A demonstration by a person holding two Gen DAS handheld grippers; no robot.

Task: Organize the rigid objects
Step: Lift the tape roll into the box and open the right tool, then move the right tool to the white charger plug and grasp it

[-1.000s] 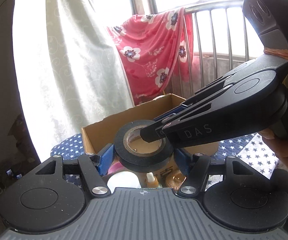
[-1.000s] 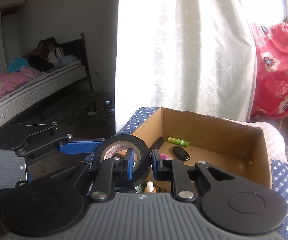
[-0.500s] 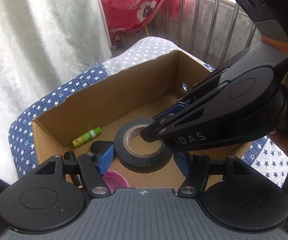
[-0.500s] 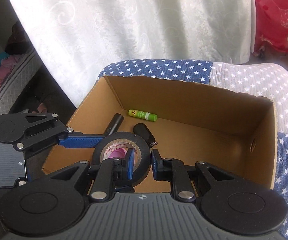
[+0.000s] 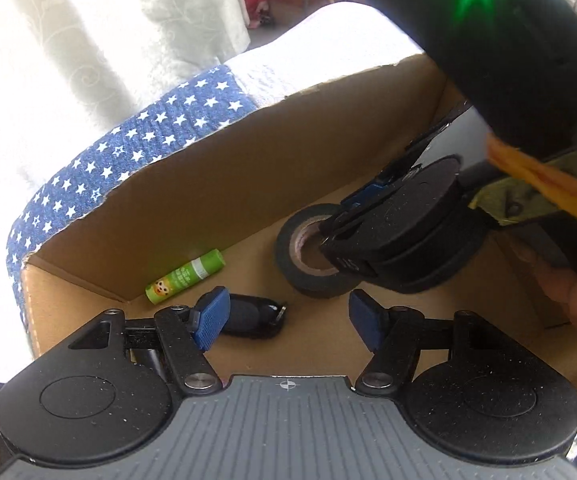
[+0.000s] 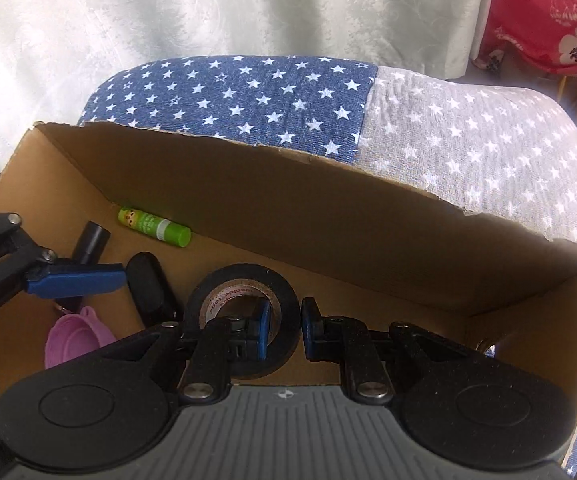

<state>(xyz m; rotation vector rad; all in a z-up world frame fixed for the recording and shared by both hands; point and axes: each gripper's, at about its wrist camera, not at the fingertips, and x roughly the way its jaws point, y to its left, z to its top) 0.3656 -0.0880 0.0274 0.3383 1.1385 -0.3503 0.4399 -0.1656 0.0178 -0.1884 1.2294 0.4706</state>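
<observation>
1. Black tape roll (image 6: 244,316): I have it down inside the cardboard box (image 6: 328,216), on edge, near the box floor.
2. Right gripper (image 6: 284,330): clenched on the roll's wall, one finger through the core, one outside.
3. Left gripper (image 5: 288,320): released, jaws apart with nothing between them, just beside the roll.
4. Box contents: green glue stick (image 6: 154,227) against the far wall; black key fob (image 5: 254,316); black cylinder (image 6: 92,242); pink lid (image 6: 74,338).
5. Under the box: star-print cloth (image 6: 248,96) on the surface.
</observation>
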